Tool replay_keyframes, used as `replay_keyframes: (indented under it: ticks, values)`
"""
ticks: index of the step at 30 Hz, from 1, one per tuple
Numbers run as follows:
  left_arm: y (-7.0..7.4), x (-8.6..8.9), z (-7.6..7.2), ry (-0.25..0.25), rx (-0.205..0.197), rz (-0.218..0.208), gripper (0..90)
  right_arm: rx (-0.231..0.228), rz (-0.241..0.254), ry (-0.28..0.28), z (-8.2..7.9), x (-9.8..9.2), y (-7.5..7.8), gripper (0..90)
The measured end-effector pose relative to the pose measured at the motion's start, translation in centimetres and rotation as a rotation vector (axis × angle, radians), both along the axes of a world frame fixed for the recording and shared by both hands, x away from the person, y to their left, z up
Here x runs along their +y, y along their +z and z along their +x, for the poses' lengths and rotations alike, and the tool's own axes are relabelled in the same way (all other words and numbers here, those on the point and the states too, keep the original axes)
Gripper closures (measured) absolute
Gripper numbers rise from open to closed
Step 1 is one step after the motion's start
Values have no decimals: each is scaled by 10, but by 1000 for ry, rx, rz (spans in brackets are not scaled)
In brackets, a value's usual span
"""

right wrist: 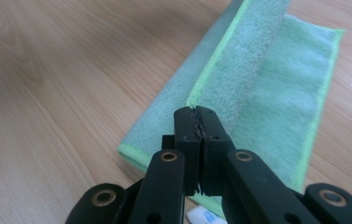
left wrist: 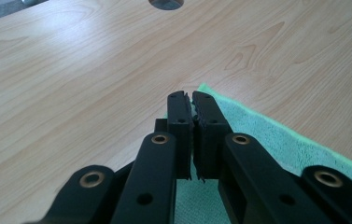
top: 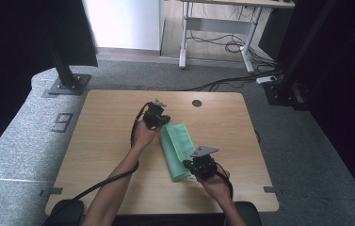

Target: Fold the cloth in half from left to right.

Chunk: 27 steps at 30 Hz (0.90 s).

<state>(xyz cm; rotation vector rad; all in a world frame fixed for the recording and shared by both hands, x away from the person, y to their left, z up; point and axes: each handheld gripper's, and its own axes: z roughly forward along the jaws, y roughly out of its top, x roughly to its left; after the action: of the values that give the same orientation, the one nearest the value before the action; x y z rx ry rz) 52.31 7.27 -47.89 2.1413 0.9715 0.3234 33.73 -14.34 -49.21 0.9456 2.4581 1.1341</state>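
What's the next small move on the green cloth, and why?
Probably carry the lifted flap across and lay it down. Both tongs, left and right, look shut on edges of the green microfibre cloth, which lies partly folded lengthwise on the table.

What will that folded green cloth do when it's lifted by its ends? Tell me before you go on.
The green cloth looks like soft terry, lying in flat folded layers, so it will probably sag and partly unfold rather than hold its shape. It seems thin and light. Its fuzzy pile should grip the ridged pads well, though on the smooth wooden table a push would likely bunch it.
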Motion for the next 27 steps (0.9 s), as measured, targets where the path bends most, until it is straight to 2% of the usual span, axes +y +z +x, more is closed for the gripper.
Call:
replay_keyframes:
  ticks: [7, 10, 14, 22, 25, 27]
  values:
    - [-5, -15, 6, -18, 2, 20, 859, 15, 4, -36, 3, -13, -3, 872]
    - [-9, -23, 9, -23, 6, 24, 858, 24, -11, -41, 4, -15, -7, 872]
    - [-15, -32, 13, -31, 11, 50, 858, 35, -20, -53, 7, -18, -11, 872]
    - [-28, -40, 17, -27, 24, 81, 834, 62, -27, -76, 14, -24, -21, 871]
    - [-30, -41, 18, -17, 23, 73, 767, 70, -27, -85, 15, -26, -23, 870]
    - [-29, -41, 17, -3, 11, 62, 612, 68, -27, -88, 16, -28, -24, 866]
